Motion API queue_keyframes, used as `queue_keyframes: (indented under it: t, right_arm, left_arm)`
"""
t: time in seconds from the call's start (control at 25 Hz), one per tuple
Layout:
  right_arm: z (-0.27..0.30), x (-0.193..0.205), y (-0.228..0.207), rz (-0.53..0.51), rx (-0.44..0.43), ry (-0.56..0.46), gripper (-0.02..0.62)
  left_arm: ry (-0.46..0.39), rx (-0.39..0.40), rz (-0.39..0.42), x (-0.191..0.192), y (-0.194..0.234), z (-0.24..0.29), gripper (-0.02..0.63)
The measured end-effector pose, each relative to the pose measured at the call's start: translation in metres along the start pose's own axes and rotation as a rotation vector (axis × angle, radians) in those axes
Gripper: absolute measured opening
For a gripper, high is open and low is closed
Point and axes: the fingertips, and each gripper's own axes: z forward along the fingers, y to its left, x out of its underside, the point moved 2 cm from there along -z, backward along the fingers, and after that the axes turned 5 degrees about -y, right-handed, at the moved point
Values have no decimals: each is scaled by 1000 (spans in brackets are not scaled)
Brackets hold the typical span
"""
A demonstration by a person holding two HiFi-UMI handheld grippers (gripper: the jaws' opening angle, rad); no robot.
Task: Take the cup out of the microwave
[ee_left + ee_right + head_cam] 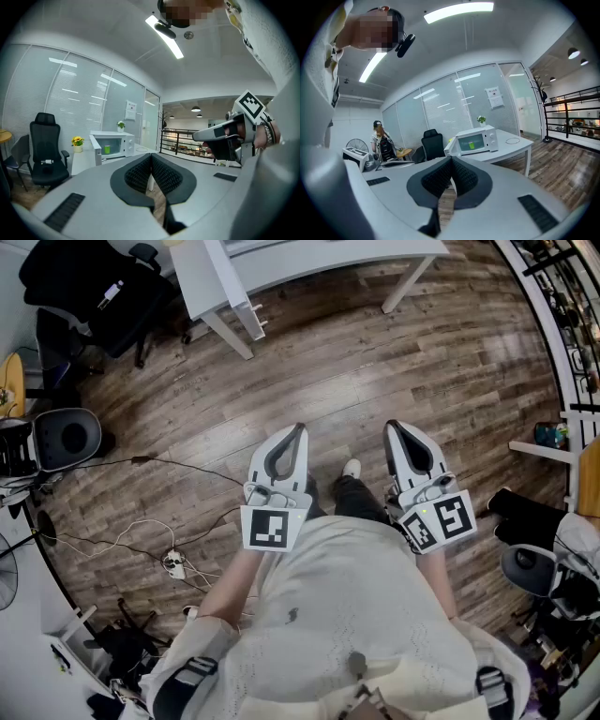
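Observation:
A white microwave (116, 143) stands far off on a white table (84, 161), its door (97, 153) swung open. A green cup (107, 149) sits inside it. The right gripper view shows the same microwave (482, 138) and cup (471, 146) ahead. My left gripper (151, 161) is shut, pads pressed together with nothing between them. My right gripper (451, 164) is shut and empty too. In the head view the left gripper (300, 428) and right gripper (391, 425) are held side by side at waist height over the wood floor, well away from the microwave.
A black office chair (46, 157) and a pot of yellow flowers (77, 142) are left of the microwave. A small plant (481, 120) stands on top of it. Cables and a power strip (174, 564) lie on the floor. A person (380, 139) sits at a far desk.

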Motion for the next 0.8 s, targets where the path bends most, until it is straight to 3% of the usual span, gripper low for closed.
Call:
queue_keyframes:
  t: [0.32, 0.6, 0.8]
  right_arm:
    - [-95, 6, 39, 6, -9, -28, 6]
    - [-196, 18, 26, -21, -11, -15, 6]
    - [-239, 20, 27, -38, -18, -31, 6]
  left_arm:
    - [-28, -40, -1, -16, -72, -74, 21]
    - [-14, -39, -25, -7, -170, -114, 21]
    - [-9, -50, -2, -1, -204, -137, 21]
